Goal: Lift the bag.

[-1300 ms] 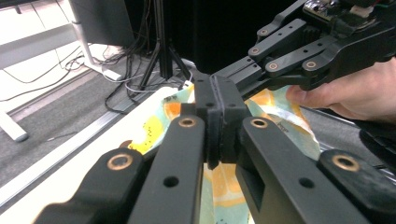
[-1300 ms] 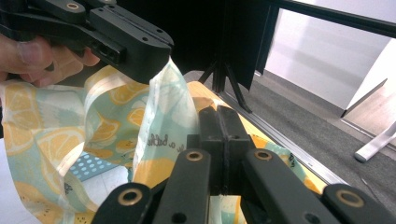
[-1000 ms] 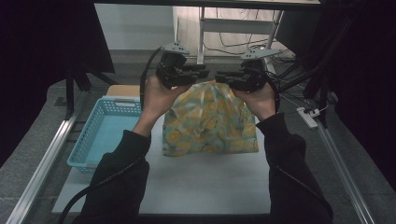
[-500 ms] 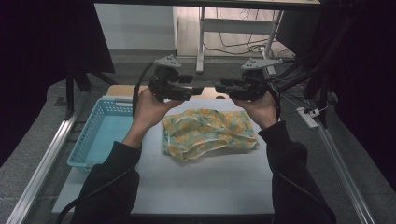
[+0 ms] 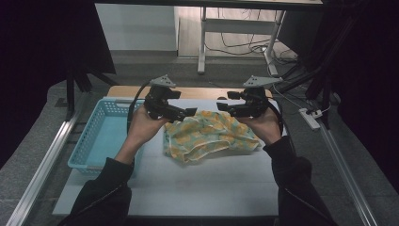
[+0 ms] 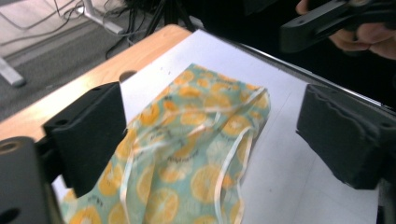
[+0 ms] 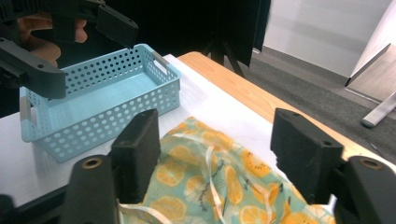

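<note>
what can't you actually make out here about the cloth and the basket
- Orange-print cloth: near edge cut off by the frame bottom in both gripper views; underside hidden by its own folds.
- Blue basket: near corner covered by the left forearm in the high view.
- Print's small dark lettering: too blurred to read.

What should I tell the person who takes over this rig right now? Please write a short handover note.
Left gripper: jaws have just been opening, now wide, nothing pressed between them.
Right gripper: the same, open and holding nothing.
The orange-print cloth lies crumpled on the white mat, below both grippers and free of them.
The blue basket stands on the left, empty and apart from the cloth.
Done: cloth set down and released.
Left: probably to fold or flatten the cloth, perhaps then to put it in the basket.
</note>
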`<action>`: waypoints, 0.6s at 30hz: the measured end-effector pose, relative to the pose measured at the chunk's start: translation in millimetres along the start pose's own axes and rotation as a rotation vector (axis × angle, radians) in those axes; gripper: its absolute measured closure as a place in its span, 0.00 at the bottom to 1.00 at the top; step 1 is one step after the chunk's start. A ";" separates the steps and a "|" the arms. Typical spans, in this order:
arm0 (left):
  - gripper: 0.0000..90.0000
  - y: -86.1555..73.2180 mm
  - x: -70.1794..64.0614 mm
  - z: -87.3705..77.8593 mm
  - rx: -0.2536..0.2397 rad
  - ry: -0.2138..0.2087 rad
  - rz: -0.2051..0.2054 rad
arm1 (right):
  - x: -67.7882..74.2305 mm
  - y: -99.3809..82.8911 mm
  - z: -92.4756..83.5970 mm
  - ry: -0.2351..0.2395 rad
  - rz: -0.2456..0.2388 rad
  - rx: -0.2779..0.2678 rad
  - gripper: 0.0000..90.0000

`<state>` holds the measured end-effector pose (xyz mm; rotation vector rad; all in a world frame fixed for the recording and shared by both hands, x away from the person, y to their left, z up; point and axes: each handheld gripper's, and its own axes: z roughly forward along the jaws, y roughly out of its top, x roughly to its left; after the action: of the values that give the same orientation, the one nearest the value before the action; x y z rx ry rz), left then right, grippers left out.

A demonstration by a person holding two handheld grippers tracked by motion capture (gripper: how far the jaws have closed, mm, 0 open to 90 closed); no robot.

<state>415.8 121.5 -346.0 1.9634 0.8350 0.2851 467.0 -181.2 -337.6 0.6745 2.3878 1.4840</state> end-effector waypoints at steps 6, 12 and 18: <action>0.03 -20.2 0.9 -4.9 -0.004 -0.011 -0.018 | 2.8 -15.7 -1.6 0.006 0.020 -0.003 0.28; 0.01 -40.9 -0.8 -8.6 0.006 -0.019 -0.026 | 7.9 -30.9 -3.1 0.002 0.020 0.025 0.24; 0.00 -63.2 -2.2 -13.3 0.018 -0.021 -0.041 | 12.2 -46.3 -8.6 0.004 0.042 0.013 0.20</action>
<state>379.8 149.1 -391.9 1.9602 0.8662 0.2331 441.0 -199.0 -374.7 0.7299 2.4028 1.4888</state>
